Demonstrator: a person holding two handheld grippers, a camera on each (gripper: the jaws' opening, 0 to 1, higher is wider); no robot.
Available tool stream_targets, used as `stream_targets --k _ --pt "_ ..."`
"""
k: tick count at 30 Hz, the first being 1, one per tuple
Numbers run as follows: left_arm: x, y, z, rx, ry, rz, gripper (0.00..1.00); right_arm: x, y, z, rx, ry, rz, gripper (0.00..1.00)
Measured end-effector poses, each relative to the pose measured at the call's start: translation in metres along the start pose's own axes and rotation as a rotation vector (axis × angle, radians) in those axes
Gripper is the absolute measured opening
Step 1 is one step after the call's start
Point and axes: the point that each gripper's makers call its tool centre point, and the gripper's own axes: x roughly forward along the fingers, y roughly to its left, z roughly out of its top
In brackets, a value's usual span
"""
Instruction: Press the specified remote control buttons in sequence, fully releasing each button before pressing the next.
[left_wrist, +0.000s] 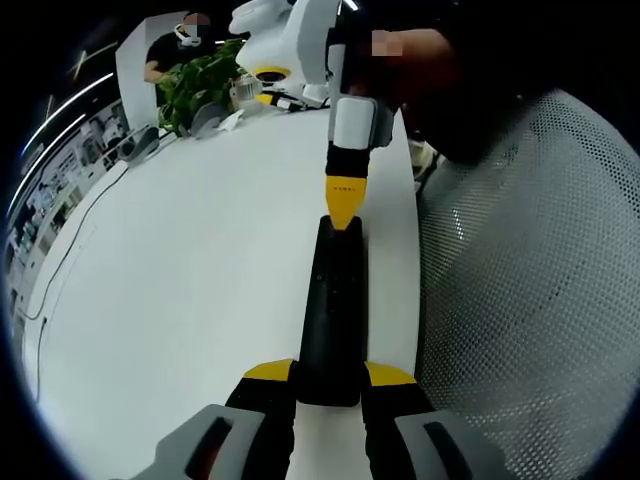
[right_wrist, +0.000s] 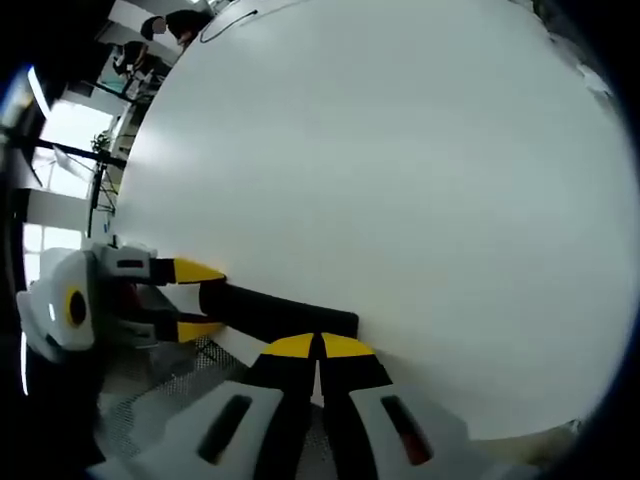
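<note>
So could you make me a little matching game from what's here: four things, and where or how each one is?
Things:
1. long black remote control
2. left gripper
3. right gripper
4. leafy green plant

States:
A. fingers closed together, tip at the remote's far end
B. at the far side of the white table
C. fingers clamped either side of the remote's near end
D. gripped at one end, by the table's edge

Pairs: 1-D, 2-C, 3-A, 4-B
</note>
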Motion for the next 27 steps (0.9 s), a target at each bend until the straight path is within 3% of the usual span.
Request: stream_targets --k 24,27 --pt "-0.0004 -0.0004 0.0001 0.001 0.004 -0.001 0.25 0.0 0.0004 -0.0009 -0.014 0.008 -0.028 0.0" --pt "-0.0005 -0.0005 0.0 0.003 0.004 -0.002 0.25 0.0006 0.0052 0.0004 0.013 0.004 0.015 0.0"
